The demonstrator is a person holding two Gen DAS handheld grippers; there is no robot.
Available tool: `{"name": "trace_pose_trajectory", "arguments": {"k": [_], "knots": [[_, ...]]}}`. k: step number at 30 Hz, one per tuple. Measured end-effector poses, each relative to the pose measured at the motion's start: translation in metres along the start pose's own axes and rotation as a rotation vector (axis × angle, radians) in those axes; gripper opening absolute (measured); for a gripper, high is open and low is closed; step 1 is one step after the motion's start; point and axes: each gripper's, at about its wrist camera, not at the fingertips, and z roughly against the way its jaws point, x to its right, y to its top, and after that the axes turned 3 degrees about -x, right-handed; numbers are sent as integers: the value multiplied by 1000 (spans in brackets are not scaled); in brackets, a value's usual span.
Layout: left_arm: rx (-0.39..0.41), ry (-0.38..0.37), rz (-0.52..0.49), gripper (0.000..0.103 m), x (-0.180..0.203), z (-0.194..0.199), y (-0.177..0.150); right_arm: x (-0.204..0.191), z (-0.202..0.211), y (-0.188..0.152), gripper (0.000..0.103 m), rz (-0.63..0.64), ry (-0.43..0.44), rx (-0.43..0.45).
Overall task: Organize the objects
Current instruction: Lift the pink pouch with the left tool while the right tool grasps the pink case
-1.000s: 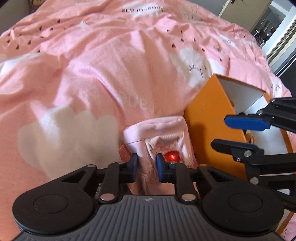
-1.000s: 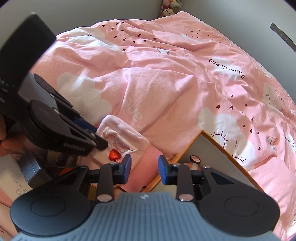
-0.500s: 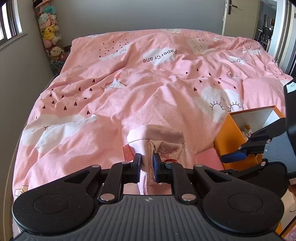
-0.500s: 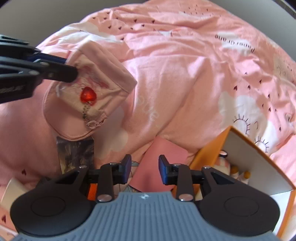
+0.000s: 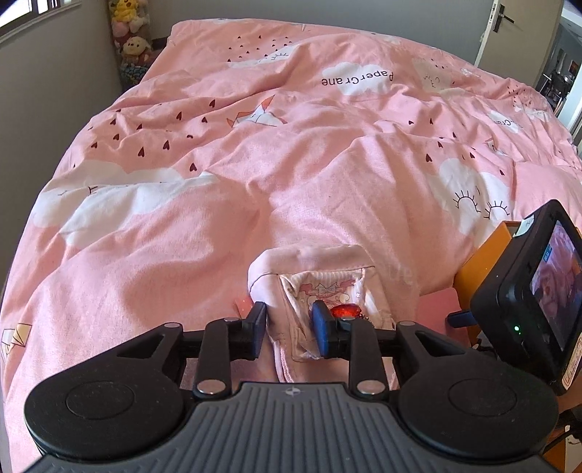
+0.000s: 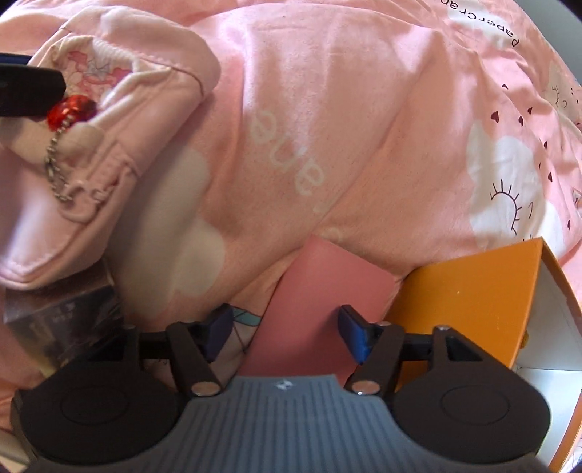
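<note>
"PaperCrane" reads across the pink cloud-print duvet [image 5: 254, 174]. The left gripper [image 5: 289, 329], jaws opening, straddles a fold of the pink fabric pouch [image 5: 320, 287] with its red heart charm [image 6: 71, 109]. Only the right wrist view shows the right gripper [image 6: 285, 331], jaws opening over a pink card [image 6: 316, 302] beside the orange box [image 6: 469, 291], and a blurred dark booklet [image 6: 62, 320].

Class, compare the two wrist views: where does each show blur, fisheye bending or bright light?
Left wrist view: sharp; daylight falls evenly on the pink duvet, and the fisheye bends the door and wall edges. Right wrist view: softer, with the dark card at the left blurred, the orange box edges curved and black corners.
</note>
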Motion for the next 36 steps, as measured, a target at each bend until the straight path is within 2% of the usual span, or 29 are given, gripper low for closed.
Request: {"name": "trace_pose_trajectory", "arguments": {"k": [1,2,3,8,9,11,12,14,17,19,22,30,32,36], "knots": [[-4,-3,10,41,-3,-2,0,-2,-3,0,73,5,-9,-6],[-8,-2,24,53,-6,-4,1,-4,-5,1,74,16,-24,-11],[-12,-1,41,60,-9,-5,1,-8,-7,1,76,29,-42,-16],[-34,-51,96,67,-25,-9,1,-19,-18,2,82,70,-100,-40],[-38,-57,101,67,-26,-10,1,-19,-18,3,80,72,-99,-46],[-37,-64,108,67,-27,-10,0,-19,-14,1,71,87,-106,-54],[-39,-69,110,67,-27,-10,0,-18,-11,0,62,91,-115,-56],[-42,-79,119,67,-29,-10,1,-11,-3,-3,58,75,-77,-60],[-50,-98,126,71,-32,-9,2,-3,9,-5,45,35,-34,-59],[-53,-104,131,73,-34,-8,2,-3,21,-7,34,35,-29,-36],[-56,-105,136,76,-36,-6,2,2,40,-12,27,15,-20,-3],[-51,-137,189,81,-50,5,1,20,96,-29,20,-100,230,99],[-60,-160,222,82,-56,4,0,36,98,-24,20,-127,300,99],[-96,-204,275,87,-60,-7,-1,45,75,-18,20,-136,284,54]]}}
